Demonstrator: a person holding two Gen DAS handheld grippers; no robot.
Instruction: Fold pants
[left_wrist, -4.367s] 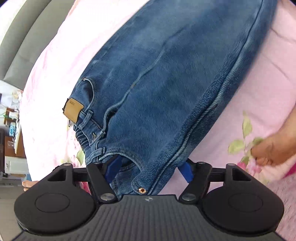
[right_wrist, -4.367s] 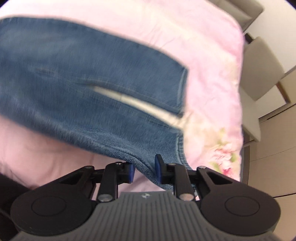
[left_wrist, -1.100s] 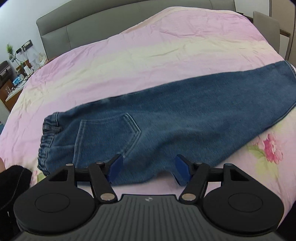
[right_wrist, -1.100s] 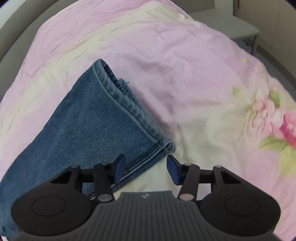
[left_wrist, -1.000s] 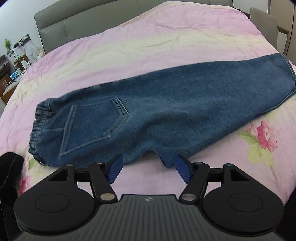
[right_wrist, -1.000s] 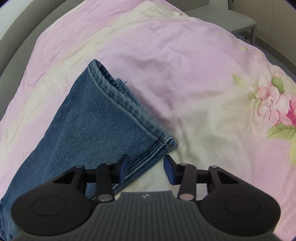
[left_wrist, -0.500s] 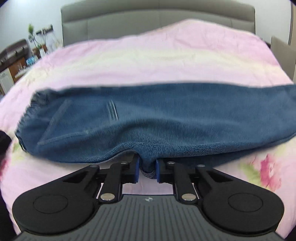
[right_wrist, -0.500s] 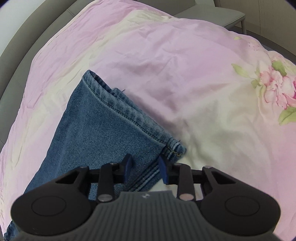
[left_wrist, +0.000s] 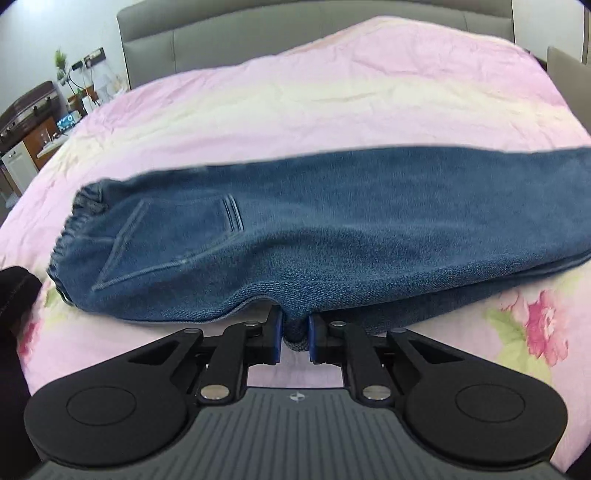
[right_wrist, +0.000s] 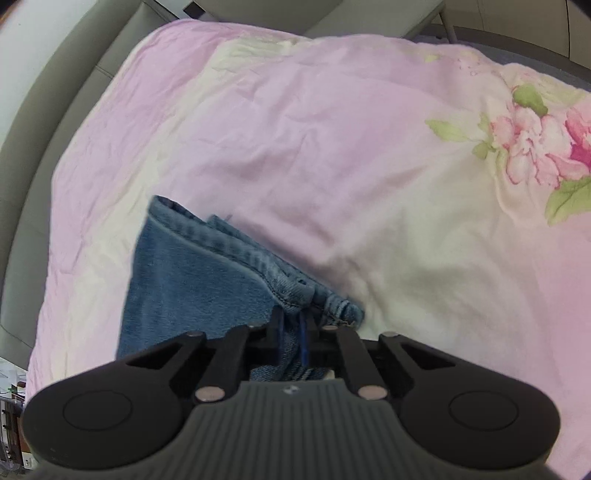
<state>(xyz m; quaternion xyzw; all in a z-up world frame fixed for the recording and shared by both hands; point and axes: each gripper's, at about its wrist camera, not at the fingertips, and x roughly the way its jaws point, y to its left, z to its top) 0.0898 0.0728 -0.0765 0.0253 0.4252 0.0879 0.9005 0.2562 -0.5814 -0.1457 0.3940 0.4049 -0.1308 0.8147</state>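
Note:
Blue denim pants (left_wrist: 332, 236) lie folded lengthwise across the pink bed, elastic waistband at the left, back pocket up, legs running right. My left gripper (left_wrist: 294, 334) is shut on the near edge of the pants at the crotch and lifts it slightly. In the right wrist view the leg hems (right_wrist: 207, 269) show, stacked. My right gripper (right_wrist: 291, 328) is shut on the near corner of the hems, which bunches up between the pads.
The pink floral bedsheet (left_wrist: 332, 96) covers the bed. A grey headboard (left_wrist: 295, 26) stands at the back. A bedside cabinet with clutter (left_wrist: 33, 122) is at far left. A grey chair (right_wrist: 369, 14) stands beyond the bed's far corner.
Both grippers have closed on the pants: the left on the crotch edge, the right on the hem corner. The gripped cloth has risen slightly off the bed.

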